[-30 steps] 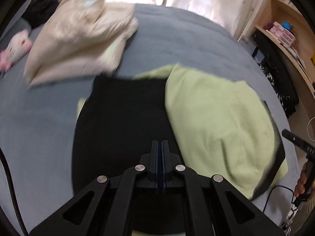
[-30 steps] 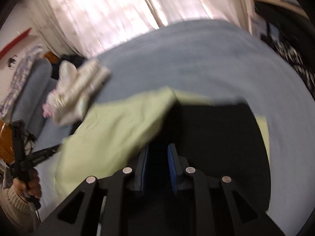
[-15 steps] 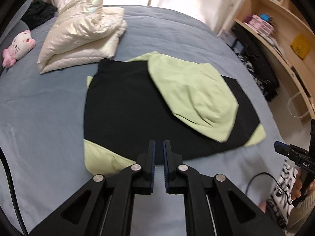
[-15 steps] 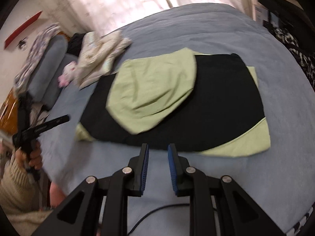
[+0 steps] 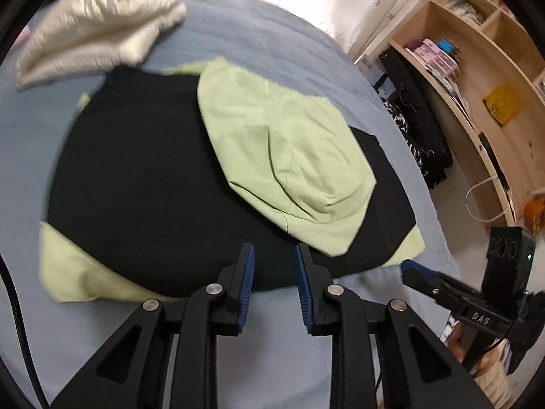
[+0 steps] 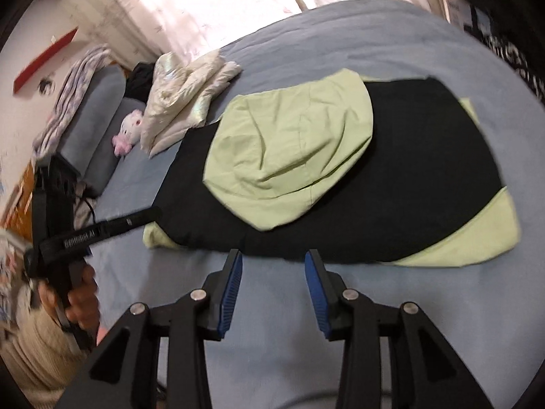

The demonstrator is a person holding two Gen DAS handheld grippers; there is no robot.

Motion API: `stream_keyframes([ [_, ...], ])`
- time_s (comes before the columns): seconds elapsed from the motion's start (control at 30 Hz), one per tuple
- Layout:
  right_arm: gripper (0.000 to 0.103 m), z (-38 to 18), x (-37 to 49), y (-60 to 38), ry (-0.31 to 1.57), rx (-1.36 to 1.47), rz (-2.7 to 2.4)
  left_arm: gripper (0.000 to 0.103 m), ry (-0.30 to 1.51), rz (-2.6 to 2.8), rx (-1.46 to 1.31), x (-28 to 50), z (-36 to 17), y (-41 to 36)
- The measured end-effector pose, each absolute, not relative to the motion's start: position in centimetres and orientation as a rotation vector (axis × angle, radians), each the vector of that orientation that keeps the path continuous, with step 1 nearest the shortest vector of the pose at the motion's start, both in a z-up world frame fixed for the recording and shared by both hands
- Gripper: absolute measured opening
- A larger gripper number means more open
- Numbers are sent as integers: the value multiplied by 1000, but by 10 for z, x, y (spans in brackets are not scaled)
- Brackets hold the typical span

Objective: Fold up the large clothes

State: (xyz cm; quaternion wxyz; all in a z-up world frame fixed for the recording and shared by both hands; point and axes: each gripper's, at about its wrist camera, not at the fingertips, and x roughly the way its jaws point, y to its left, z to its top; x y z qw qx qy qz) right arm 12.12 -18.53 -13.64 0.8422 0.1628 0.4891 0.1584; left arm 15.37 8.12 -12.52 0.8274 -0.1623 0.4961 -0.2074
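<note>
Overhead, both grippers' jaws have just been opening, empty, above blue bed (image 5: 279, 34) beside shelves (image 5: 483, 78)

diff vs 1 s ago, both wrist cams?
Both grippers backed off the black and green garment toward the near bed edge. Left gripper and right gripper jaws have just been opening, nothing between them; the garment is let go. The garment, green hood on top, and the cream jacket stay put.

The left gripper (image 5: 274, 255) tilts downward, its jaws just opening, nothing between the blue pads. The right gripper (image 6: 272, 260) tilts down likewise, jaws parting wider and empty. A hand (image 6: 80, 298) in a knitted cuff grips the left handle.
</note>
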Motion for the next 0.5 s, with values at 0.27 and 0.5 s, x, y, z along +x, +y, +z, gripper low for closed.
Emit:
stream_keyframes([
  [0.27,39,-179,175,-199,1045,485,305,22,1076,-474,-444,201,-169,57],
  [0.5,21,-208,196,-204,1006,571,290,10,1051,-469,-514,226,-183,44],
])
